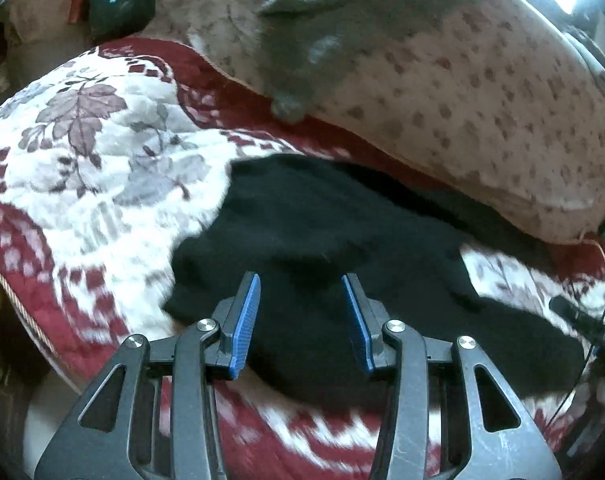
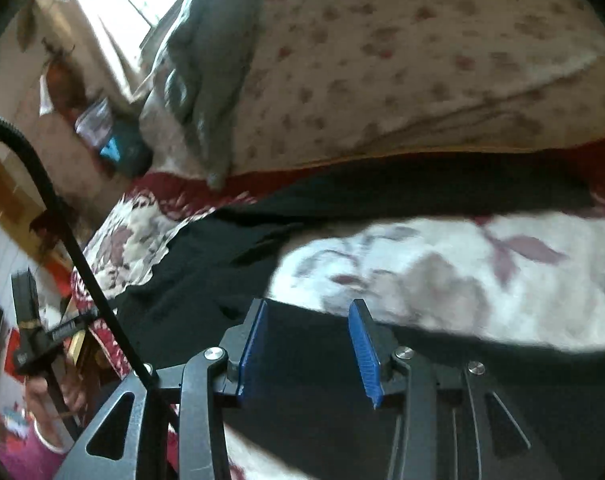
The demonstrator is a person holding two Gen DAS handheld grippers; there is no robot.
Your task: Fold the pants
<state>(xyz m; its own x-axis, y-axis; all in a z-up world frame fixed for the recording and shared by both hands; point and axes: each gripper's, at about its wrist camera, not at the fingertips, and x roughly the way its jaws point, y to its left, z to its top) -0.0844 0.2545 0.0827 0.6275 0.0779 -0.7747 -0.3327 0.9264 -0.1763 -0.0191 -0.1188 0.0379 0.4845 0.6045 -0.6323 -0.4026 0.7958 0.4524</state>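
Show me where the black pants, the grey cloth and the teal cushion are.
black pants (image 1: pixel 302 232), left wrist view, middle of the fabric
grey cloth (image 1: pixel 314 20), left wrist view, its upper folds
teal cushion (image 1: pixel 114 0), left wrist view, near its white letter

The pants (image 1: pixel 322 240) lie on the bed's quilt (image 1: pixel 102 152), centre to five o'clock in the left wrist view. A pillow (image 1: pixel 482 112) lies behind them at one o'clock, a garment (image 1: pixel 302 32) draped over it at twelve.
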